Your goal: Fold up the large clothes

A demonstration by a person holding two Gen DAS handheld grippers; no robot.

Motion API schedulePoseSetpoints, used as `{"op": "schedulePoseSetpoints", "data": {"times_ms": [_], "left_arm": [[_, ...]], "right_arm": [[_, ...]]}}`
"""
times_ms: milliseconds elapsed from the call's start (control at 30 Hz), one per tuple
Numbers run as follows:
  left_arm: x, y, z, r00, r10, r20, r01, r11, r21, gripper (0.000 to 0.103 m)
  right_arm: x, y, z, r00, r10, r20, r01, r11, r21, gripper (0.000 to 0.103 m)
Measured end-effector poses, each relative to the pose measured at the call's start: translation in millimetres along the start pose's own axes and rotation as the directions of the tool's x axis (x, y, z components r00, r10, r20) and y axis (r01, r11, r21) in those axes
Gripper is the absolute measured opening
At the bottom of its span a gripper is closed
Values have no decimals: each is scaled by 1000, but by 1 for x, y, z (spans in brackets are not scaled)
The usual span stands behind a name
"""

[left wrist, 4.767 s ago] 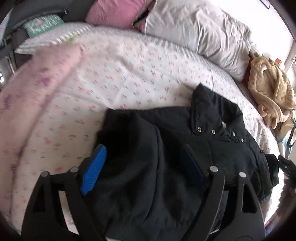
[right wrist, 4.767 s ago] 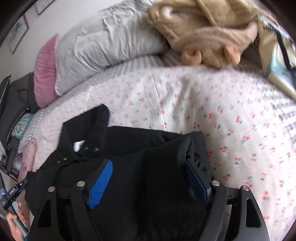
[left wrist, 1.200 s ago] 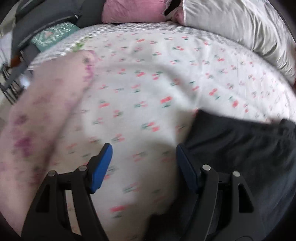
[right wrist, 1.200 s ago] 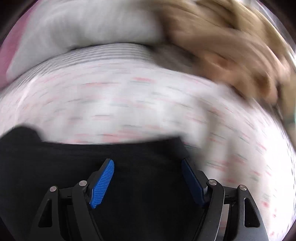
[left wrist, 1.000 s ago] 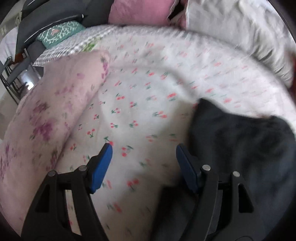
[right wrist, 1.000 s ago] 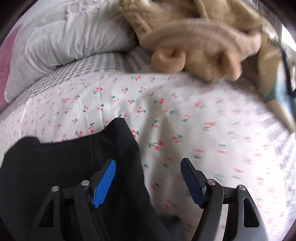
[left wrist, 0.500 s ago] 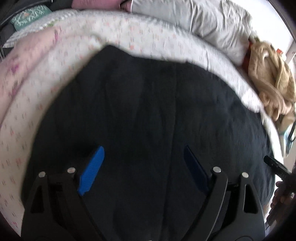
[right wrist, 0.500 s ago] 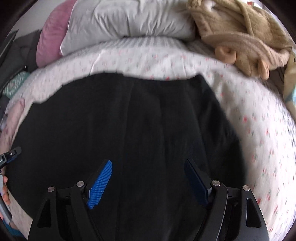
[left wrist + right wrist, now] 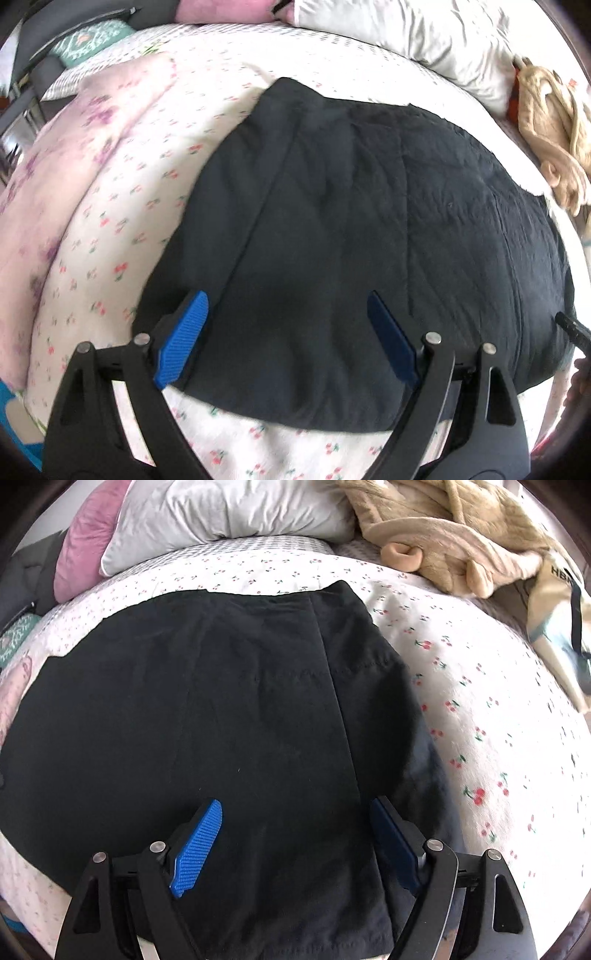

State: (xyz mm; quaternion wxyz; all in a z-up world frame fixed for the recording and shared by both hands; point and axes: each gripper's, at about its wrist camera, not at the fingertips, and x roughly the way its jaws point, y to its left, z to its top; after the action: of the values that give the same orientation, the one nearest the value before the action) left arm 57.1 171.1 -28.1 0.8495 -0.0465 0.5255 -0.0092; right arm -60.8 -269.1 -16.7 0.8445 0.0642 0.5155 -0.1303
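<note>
A large black garment (image 9: 369, 206) lies spread flat on the cherry-print bedsheet (image 9: 122, 221), smooth side up, with long seams running away from me. It also fills the right wrist view (image 9: 221, 701). My left gripper (image 9: 288, 332) is open and hovers over the garment's near left part, holding nothing. My right gripper (image 9: 295, 834) is open over the garment's near right part, also empty. Blue pads (image 9: 195, 845) show on the fingers.
A pink floral blanket (image 9: 55, 155) lies along the left. A white pillow (image 9: 229, 513) and a pink pillow (image 9: 81, 539) sit at the head. A beige fleece garment (image 9: 454, 528) and a bag (image 9: 557, 620) lie at the right.
Earlier the garment was a bundle with collar and snaps showing. It now lies spread flat. In the last half second both grippers stayed open above it, and the views pulled back slightly.
</note>
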Motion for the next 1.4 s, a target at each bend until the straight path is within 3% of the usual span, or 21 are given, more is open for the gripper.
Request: {"op": "schedulePoseSetpoints", "data": {"times_ms": [200,300,567,733,1033,1233,1300,1400], "left_arm": [[-9,34,-4,997,-71,-25,67,988,-142,88],[-9,49,-8,991,-129,-22,120,964,-239,88],[-12,64,-14,989,-148,-2,139,932,-336,88],[-9,83,-18,995,-97,-18,81,904,-421,88],[2,95,-23,988,-150,-39,114,875,-470,88],[8,97,-24,986,-140,-87,85,883,-462,88],[14,98,-28,979,-168,-114,94,875,-475,88],[25,102,-35,955,-267,-129,159,828,-538,88]], "right_arm": [[-23,3,2,997,77,24,-78,996,30,84],[-31,11,1,995,85,46,-86,996,9,84],[-38,39,-4,993,100,65,-94,992,-79,84],[-35,51,-8,994,98,52,-92,990,-111,84],[-25,59,-11,995,94,17,-92,989,-112,84],[-24,67,-12,995,98,12,-96,986,-134,84],[-23,70,-13,995,96,9,-94,985,-144,84],[-22,73,-14,996,95,6,-93,984,-152,84]]}}
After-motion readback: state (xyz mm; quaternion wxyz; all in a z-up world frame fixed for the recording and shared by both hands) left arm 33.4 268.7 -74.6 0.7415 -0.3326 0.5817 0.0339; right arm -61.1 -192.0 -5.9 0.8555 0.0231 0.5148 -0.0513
